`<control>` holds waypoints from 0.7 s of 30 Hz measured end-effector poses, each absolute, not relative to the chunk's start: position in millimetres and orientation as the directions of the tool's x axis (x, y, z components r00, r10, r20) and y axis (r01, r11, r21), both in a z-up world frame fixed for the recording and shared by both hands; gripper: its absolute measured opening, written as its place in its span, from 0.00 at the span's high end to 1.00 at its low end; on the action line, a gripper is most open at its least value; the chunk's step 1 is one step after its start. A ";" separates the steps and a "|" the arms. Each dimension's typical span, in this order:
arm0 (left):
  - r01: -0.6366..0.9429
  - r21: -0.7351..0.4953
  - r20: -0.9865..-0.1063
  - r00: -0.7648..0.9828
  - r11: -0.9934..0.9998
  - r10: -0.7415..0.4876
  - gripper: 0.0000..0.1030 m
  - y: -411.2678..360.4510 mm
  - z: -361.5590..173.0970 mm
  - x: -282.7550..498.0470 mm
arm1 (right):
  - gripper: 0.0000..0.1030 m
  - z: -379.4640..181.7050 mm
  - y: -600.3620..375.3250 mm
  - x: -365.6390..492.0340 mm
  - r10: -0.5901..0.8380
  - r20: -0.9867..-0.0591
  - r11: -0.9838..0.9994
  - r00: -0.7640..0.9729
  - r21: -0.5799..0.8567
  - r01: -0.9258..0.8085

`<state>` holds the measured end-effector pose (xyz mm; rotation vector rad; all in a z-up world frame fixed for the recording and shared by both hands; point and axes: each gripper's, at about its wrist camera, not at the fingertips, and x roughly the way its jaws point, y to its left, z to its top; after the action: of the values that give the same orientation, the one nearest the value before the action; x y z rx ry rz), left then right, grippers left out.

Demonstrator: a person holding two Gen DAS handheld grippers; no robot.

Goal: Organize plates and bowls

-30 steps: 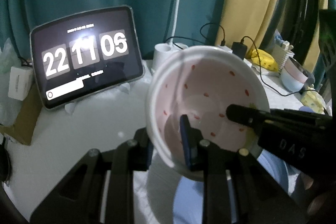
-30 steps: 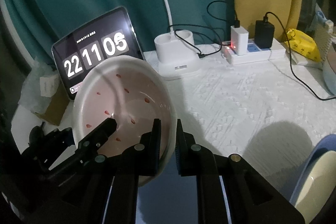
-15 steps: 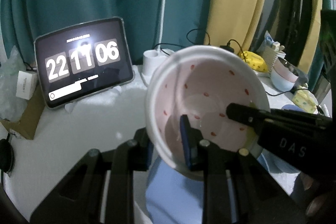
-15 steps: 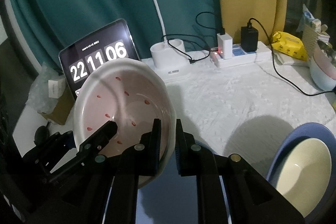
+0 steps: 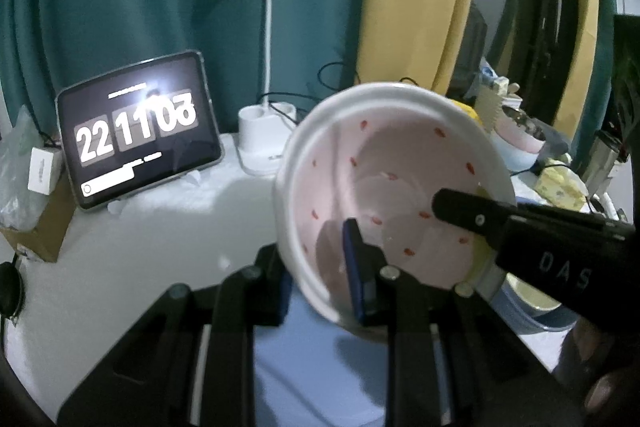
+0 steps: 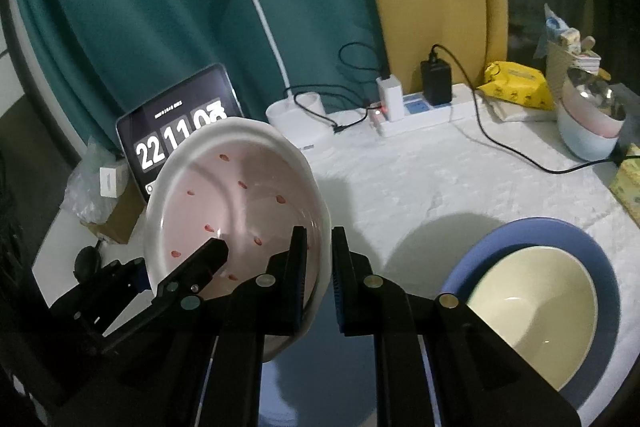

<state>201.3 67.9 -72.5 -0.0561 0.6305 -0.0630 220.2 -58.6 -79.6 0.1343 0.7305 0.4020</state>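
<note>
A white bowl [image 5: 400, 179] with a pink inside and red spots hangs tilted in the air above the table, held from both sides. My left gripper [image 5: 316, 267] is shut on its left rim, one finger inside and one outside. My right gripper [image 6: 320, 239] is shut on the opposite rim of the bowl [image 6: 232, 203]. Each gripper shows in the other's view as a black finger reaching into the bowl. A cream bowl [image 6: 540, 291] sits on a blue plate [image 6: 520, 231] at the right. Another blue plate [image 5: 320, 367] lies under the held bowl.
A tablet [image 5: 136, 131] showing a clock leans at the back left beside a cardboard box [image 5: 44, 227]. A white desk lamp [image 6: 296, 115], a power strip [image 6: 416, 111] with cables, a yellow pack [image 6: 516, 87] and stacked bowls [image 6: 588, 131] line the back and right.
Both grippers have lifted the spotted bowl up and drawn back from the tablet. The lamp head and the blue plate with the cream bowl have come into view.
</note>
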 end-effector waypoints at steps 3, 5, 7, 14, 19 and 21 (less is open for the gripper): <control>0.049 -0.071 -0.584 0.808 0.996 -0.081 0.77 57.2 -69.3 199.9 | 0.87 -77.2 -69.5 217.5 0.403 -0.614 0.915 0.679 0.262 -0.306; 0.055 -0.071 -0.583 0.808 0.996 -0.086 0.77 49.9 -68.1 199.5 | 0.87 -76.3 -77.6 215.8 0.402 -0.610 0.916 0.683 0.267 -0.301; 0.065 -0.067 -0.582 0.808 0.996 -0.091 0.77 40.4 -66.0 198.5 | 0.87 -75.5 -86.6 213.5 0.400 -0.606 0.916 0.687 0.273 -0.293; 0.102 -0.063 -0.580 0.806 0.993 -0.119 0.77 5.3 -63.3 197.4 | 0.87 -72.5 -124.8 206.1 0.384 -0.588 0.922 0.712 0.290 -0.258; 0.124 -0.058 -0.583 0.801 0.991 -0.134 0.77 -17.2 -63.6 197.7 | 0.87 -74.3 -149.3 203.2 0.371 -0.583 0.925 0.723 0.298 -0.235; 0.133 -0.055 -0.584 0.799 0.990 -0.140 0.77 -24.9 -63.9 197.6 | 0.87 -75.2 -156.8 202.6 0.368 -0.581 0.926 0.726 0.301 -0.228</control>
<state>197.6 -24.9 -63.9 -0.0110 0.6279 -0.1461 202.6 -156.8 -75.2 0.2147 0.6843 0.3316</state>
